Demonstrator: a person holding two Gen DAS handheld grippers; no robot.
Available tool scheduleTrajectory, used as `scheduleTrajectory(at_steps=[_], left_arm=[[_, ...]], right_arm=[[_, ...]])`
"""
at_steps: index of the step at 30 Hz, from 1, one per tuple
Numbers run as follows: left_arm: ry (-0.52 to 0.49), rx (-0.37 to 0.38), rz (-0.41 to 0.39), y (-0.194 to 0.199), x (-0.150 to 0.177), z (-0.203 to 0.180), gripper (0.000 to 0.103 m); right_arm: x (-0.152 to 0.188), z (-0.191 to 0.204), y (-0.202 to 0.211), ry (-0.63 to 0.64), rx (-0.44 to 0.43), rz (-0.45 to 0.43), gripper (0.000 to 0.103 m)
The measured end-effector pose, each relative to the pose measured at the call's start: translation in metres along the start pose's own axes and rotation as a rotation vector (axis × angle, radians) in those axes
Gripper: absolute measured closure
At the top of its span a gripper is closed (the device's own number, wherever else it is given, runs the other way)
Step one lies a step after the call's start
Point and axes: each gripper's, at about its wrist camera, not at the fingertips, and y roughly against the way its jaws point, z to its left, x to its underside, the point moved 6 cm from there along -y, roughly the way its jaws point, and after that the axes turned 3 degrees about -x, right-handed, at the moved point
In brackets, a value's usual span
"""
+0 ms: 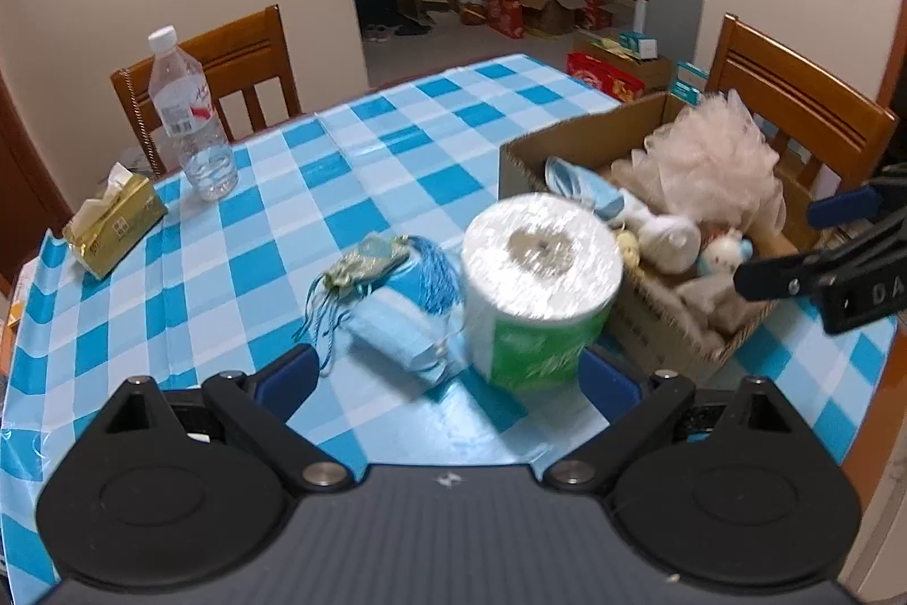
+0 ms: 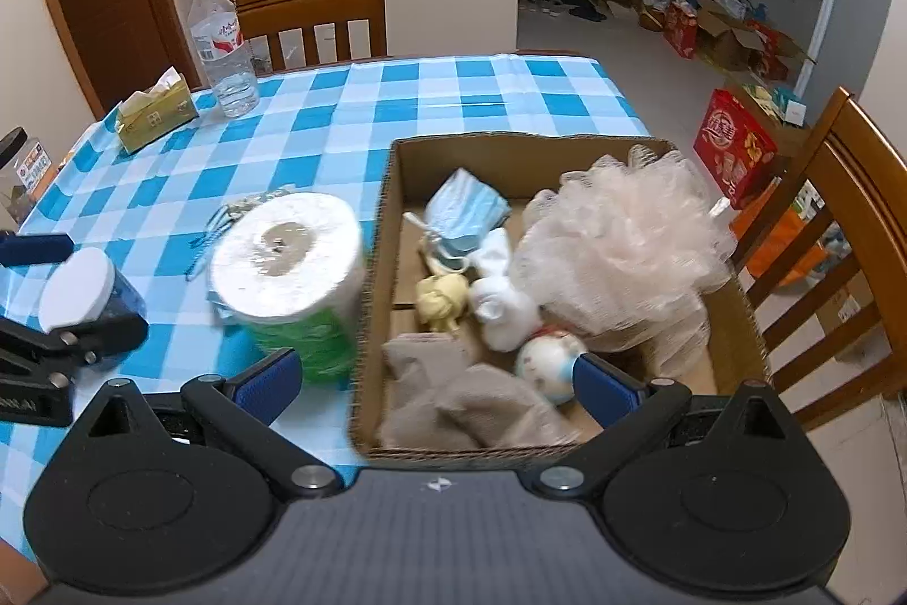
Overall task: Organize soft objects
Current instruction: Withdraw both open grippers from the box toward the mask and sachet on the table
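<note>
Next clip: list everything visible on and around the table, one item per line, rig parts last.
cardboard box: 1, brown, on table's right part
bath pouf: 1, pale pink, in box
face mask: 1, blue, in box
paper roll: 1, white, green wrap, upright left of box
tassel pouch: 1, teal, left of roll
water bottle: 1, clear, far left
tissue pack: 1, gold, far left
chairs: 2, wooden
left claw: open
right claw: open

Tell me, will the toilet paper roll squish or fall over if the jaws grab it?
The toilet paper roll stands upright on its flat end, so it probably won't roll. It looks soft and thick, so it would likely squash a little and feel light. Its shiny plastic wrap may be a bit slippery.
</note>
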Motion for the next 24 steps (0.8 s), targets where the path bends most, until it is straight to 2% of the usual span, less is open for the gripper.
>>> scheduleTrajectory(at_steps=[5,11,20,24], left_arm=[[-0.059,0.032,0.003,-0.007,0.01,0.018,0.005],[-0.148,0.061,0.019,-0.022,0.013,0.026,0.005],[-0.27,0.105,0.053,-0.05,0.011,0.023,0.005],[-0.322,0.128,0.095,-0.069,0.006,0.02,0.005]], right_arm=[[0.004,0.029,0.006,-0.017,0.045,0.0,0.0],[0.006,0.058,0.006,-0.019,0.053,0.014,0.0],[-0.016,0.074,-0.008,0.101,0.007,0.024,0.0],[-0.03,0.073,-0.02,0.144,-0.03,0.029,0.0]])
